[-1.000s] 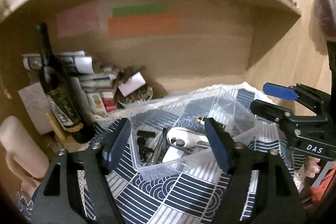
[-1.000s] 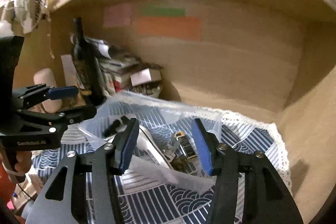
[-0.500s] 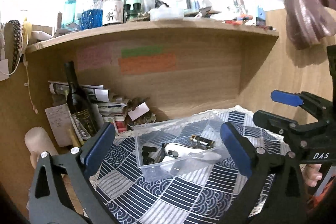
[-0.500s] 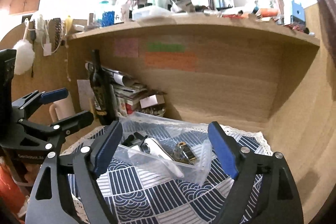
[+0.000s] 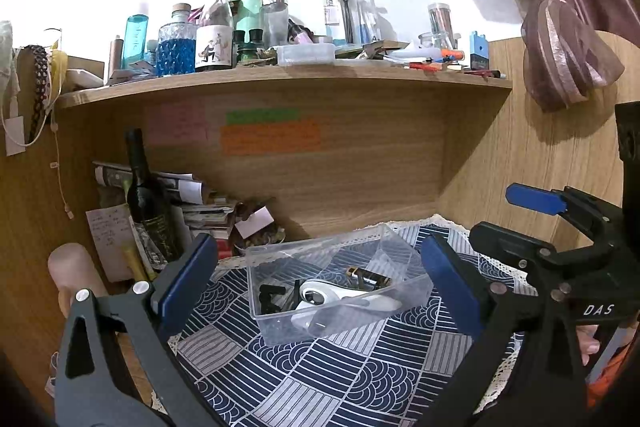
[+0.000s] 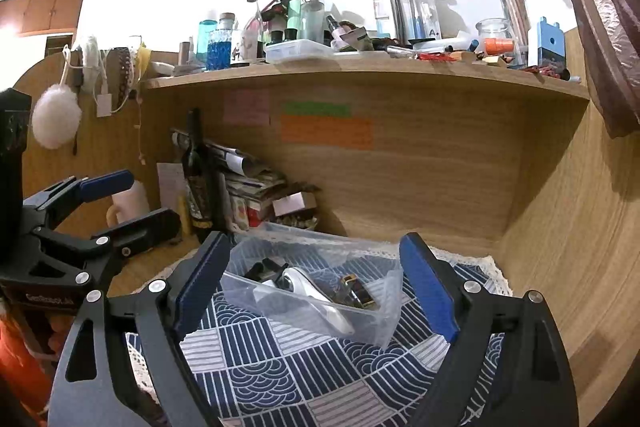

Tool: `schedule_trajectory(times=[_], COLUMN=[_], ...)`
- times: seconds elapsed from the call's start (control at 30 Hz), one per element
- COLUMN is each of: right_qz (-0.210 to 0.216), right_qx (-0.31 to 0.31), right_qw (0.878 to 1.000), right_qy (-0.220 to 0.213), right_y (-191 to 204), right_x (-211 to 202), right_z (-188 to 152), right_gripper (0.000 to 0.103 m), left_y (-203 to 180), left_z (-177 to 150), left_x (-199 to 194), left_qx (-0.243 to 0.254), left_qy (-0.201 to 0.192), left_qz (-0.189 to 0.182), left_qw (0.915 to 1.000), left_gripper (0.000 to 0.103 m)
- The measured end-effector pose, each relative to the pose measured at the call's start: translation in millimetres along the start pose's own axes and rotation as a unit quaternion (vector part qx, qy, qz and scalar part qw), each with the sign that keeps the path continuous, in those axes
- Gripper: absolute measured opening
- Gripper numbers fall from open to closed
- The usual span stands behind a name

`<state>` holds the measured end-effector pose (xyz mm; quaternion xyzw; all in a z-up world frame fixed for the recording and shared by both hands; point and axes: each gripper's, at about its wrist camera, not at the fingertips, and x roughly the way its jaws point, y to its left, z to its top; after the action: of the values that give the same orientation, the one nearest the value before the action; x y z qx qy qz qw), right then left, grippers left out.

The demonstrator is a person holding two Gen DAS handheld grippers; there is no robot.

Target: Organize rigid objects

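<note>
Both grippers [image 5: 320, 279] [image 6: 316, 279] wide, empty, clear of filled box [image 5: 336, 291]; sorting looks finished, next move likely retreat.

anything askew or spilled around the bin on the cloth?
Nothing spilled. The clear plastic bin sits flat on the blue patterned cloth, turned at an angle to the cloth's pattern; the white oval device, black-and-gold cylinder and small black parts all lie inside it. Both grippers are open and clear of it.
</note>
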<state>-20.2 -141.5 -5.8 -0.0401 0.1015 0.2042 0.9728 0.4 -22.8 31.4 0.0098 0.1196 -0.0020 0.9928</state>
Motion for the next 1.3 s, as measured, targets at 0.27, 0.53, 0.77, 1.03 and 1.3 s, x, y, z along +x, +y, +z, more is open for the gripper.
schedule_trajectory(times=[0.27, 0.53, 0.77, 1.03, 1.3], right_qz=[0.001, 0.002, 0.0, 0.0, -0.001], right_qx=[0.004, 0.005, 0.007, 0.012, 0.015], right_qw=[1.0, 1.0, 1.0, 1.0, 1.0], right_qy=[-0.002, -0.002, 0.0, 0.004, 0.009], right_y=[1, 0, 1, 1, 2], right_x=[-2, -2, 0, 4, 8], right_z=[0, 0, 0, -2, -3], right_gripper=[0.087, 0.087, 0.087, 0.088, 0.088], left_y=[5, 7, 9, 8, 9], left_z=[1, 1, 1, -1, -2], left_x=[0, 1, 3, 8, 12], left_qx=[-0.007, -0.009, -0.013, -0.018, -0.024], left_qy=[0.001, 0.0, 0.004, 0.012, 0.015], left_qz=[-0.002, -0.003, -0.005, -0.007, -0.006], left_qw=[1.0, 1.0, 0.9999, 0.9997, 0.9996], left_gripper=[0.103, 0.103, 0.103, 0.103, 0.103])
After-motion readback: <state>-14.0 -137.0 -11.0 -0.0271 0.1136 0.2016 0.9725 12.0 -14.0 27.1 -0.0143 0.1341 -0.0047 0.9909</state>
